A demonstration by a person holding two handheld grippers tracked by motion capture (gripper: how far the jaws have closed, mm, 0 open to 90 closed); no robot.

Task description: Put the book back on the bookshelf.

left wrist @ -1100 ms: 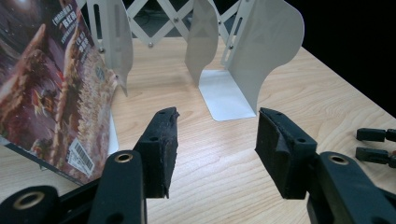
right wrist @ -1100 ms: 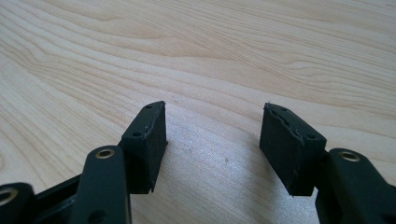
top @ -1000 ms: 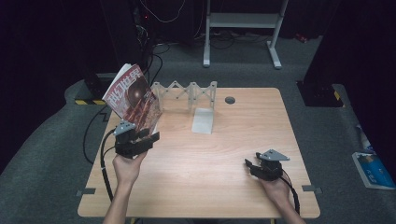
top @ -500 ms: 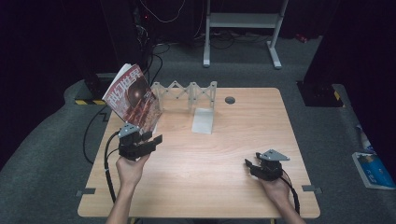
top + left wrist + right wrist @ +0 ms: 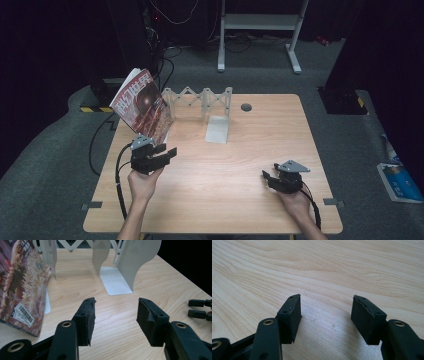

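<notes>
Book (image 5: 142, 105) leans unmoved in rack (image 5: 200, 97); left gripper (image 5: 167, 152) has backed off, fingers wide.

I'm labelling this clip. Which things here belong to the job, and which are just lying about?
In the job:
- magazine, leaning in the rack
- expanding rack
- left gripper, open, beside the magazine

Lying about:
- white bookend
- right gripper, open, resting on the table

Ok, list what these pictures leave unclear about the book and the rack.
- Book: left gripper view, top and left side cut off by the frame edge.
- Book title: high view, lettering too small to read.
- Whether the book touches the rack: high view, the book covers the rack's left end.
- Bookend: left gripper view, top cut off.
</notes>
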